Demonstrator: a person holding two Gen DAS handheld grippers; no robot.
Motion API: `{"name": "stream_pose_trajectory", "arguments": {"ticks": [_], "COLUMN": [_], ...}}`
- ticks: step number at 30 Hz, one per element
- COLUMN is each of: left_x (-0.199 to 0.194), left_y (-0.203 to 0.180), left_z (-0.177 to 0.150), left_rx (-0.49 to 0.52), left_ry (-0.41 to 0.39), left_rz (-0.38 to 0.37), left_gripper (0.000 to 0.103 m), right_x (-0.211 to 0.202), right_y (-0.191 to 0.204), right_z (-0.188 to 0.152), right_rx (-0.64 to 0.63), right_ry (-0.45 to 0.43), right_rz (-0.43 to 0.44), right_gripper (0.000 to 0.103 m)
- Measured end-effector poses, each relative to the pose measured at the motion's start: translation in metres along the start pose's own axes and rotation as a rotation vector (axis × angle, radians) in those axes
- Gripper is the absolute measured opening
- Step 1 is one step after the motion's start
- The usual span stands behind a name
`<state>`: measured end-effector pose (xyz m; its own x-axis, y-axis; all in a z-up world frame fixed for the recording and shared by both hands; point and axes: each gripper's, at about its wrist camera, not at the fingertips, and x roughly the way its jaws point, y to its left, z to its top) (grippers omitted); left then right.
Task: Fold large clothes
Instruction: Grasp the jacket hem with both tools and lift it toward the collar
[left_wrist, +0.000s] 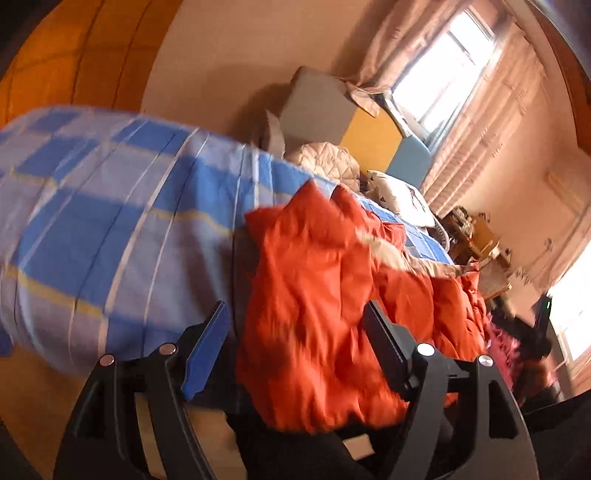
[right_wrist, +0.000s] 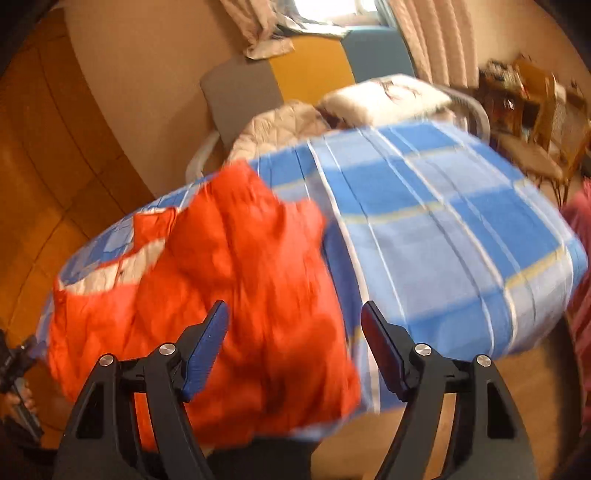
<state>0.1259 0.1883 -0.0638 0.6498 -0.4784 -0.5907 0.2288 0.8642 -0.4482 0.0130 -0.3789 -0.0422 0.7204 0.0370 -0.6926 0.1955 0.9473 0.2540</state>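
A bed with a blue checked sheet (right_wrist: 436, 229) fills the middle of both views. An orange padded garment (right_wrist: 229, 295) lies crumpled on it, at lower left in the right wrist view and lower centre in the left wrist view, spilling over the near edge. The left gripper (left_wrist: 295, 347) has its fingers spread wide above the garment, holding nothing. The right gripper (right_wrist: 293, 347) is likewise wide apart and empty above the cloth; motion blur hides any contact.

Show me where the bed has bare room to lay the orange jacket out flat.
The free patch is the blue checked sheet between the orange jacket and the bed's far side edge, below the pillow. The head end is crowded with the pillow and a beige quilt. Both grippers are open.
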Motion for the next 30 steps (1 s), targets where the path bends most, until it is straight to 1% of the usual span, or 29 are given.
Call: {"name": "stream_pose_trajectory", "arguments": {"ticks": [1, 3, 5, 6, 7, 8, 9, 10, 11, 12, 13, 15, 17, 20, 22, 25, 28, 30], "left_x": [0.007, 0.025, 0.04, 0.047, 0.057, 0.062, 0.065, 0.067, 0.065, 0.06, 0.056, 0.041, 0.023, 0.013, 0.02, 0.045, 0.078, 0.106], "left_y": [-0.001, -0.001, 0.0, 0.001, -0.001, -0.003, -0.007, -0.009, -0.011, -0.015, -0.019, -0.022, -0.024, -0.029, -0.03, -0.029, -0.028, -0.024], "left_z": [0.007, 0.02, 0.027, 0.03, 0.032, 0.033, 0.032, 0.033, 0.033, 0.034, 0.035, 0.039, 0.047, 0.067, 0.083, 0.108, 0.128, 0.14], "left_rx": [0.02, 0.033, 0.043, 0.04, 0.047, 0.07, 0.087, 0.093, 0.101, 0.128, 0.137, 0.143, 0.151, 0.157, 0.157, 0.126, 0.116, 0.094], "left_ry": [0.004, 0.02, 0.045, 0.057, 0.083, 0.088, 0.09, 0.095, 0.083, 0.063, 0.049, 0.011, -0.037, -0.089, -0.106, -0.12, -0.103, -0.074], "left_rz": [-0.009, -0.002, -0.02, -0.008, -0.029, -0.024, -0.003, -0.006, -0.005, 0.016, 0.021, 0.018, 0.016, 0.027, 0.044, 0.074, 0.121, 0.156], "left_gripper": [0.074, 0.074, 0.071, 0.062, 0.053, 0.037, 0.019, 0.013, 0.009, 0.007, 0.006, 0.006, 0.005, 0.005, 0.005, 0.005, 0.005, 0.005], "right_x": [0.007, 0.023, 0.041, 0.053, 0.064, 0.073, 0.078, 0.084, 0.085, 0.084, 0.08, 0.064, 0.048, 0.027, 0.026, 0.04, 0.063, 0.084], "right_y": [0.006, 0.016, 0.024, 0.029, 0.031, 0.033, 0.035, 0.037, 0.04, 0.045, 0.046, 0.049, 0.048, 0.044, 0.043, 0.041, 0.043, 0.043], "right_z": [0.009, 0.024, 0.036, 0.041, 0.045, 0.048, 0.048, 0.049, 0.049, 0.048, 0.049, 0.051, 0.059, 0.077, 0.089, 0.108, 0.123, 0.131], "right_rx": [-0.021, -0.053, -0.089, -0.11, -0.124, -0.131, -0.138, -0.152, -0.168, -0.181, -0.191, -0.207, -0.193, -0.155, -0.136, -0.09, -0.063, -0.038], "right_ry": [-0.009, -0.008, 0.007, 0.023, 0.045, 0.067, 0.082, 0.101, 0.103, 0.097, 0.086, 0.04, -0.009, -0.092, -0.127, -0.155, -0.165, -0.162], "right_rz": [-0.003, -0.002, -0.01, -0.024, -0.023, -0.021, -0.015, -0.002, -0.013, -0.019, -0.026, -0.053, -0.06, -0.069, -0.083, -0.108, -0.15, -0.18], "right_gripper": [0.078, 0.078, 0.078, 0.078, 0.078, 0.077, 0.056, 0.03, 0.024, 0.013, 0.008, 0.004, 0.003, 0.003, 0.002, 0.002, 0.002, 0.001]}}
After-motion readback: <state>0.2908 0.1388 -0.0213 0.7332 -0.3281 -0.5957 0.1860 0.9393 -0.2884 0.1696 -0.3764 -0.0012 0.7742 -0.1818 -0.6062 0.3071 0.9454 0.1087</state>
